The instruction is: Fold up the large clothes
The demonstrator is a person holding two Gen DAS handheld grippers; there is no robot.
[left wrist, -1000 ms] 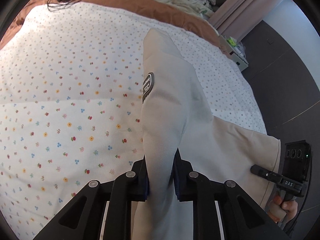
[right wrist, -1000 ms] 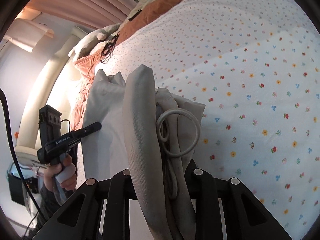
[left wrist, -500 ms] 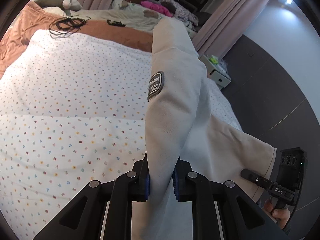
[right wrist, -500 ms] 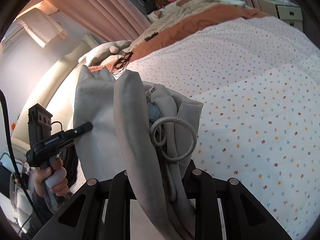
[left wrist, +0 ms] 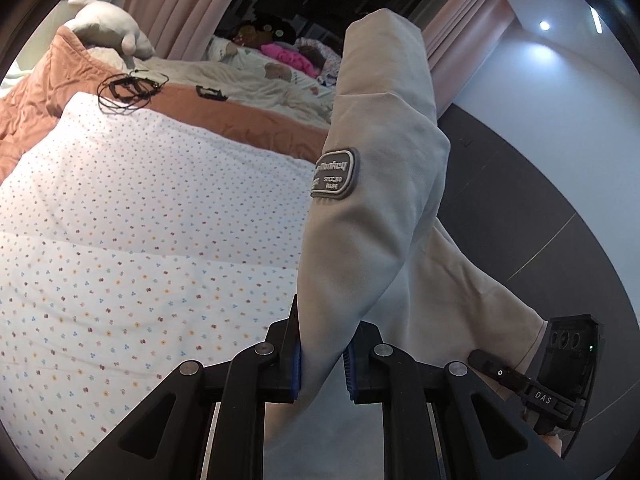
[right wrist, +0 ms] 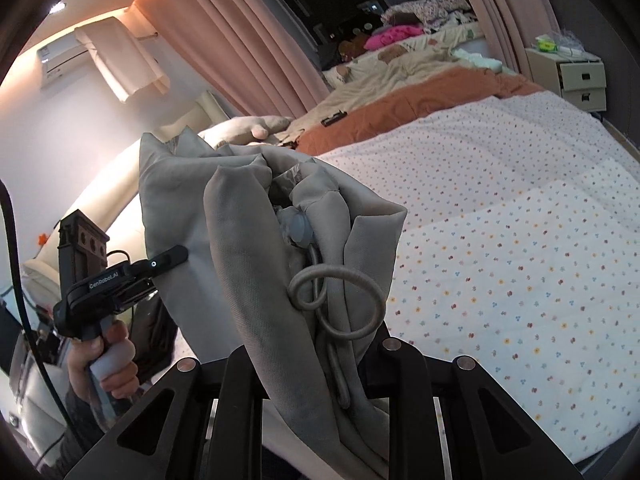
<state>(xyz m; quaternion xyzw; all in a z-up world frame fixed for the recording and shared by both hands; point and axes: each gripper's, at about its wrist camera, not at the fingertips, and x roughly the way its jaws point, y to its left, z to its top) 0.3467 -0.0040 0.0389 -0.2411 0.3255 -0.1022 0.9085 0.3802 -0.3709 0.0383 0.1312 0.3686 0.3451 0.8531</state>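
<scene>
Item: beige jacket (left wrist: 384, 208), badge (left wrist: 335, 174) on sleeve. We hold it aloft above the flowered bed (left wrist: 132, 216), clear for spreading. Left tongs (left wrist: 322, 354) pinch a sleeve fold; right tongs (right wrist: 320, 360) pinch the bunched drawcord (right wrist: 340, 300) edge.

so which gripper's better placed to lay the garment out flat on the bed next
Left, probably. The left gripper pinches one smooth layer of the garment, while the right gripper clamps a bunched wad with the drawcord.
</scene>
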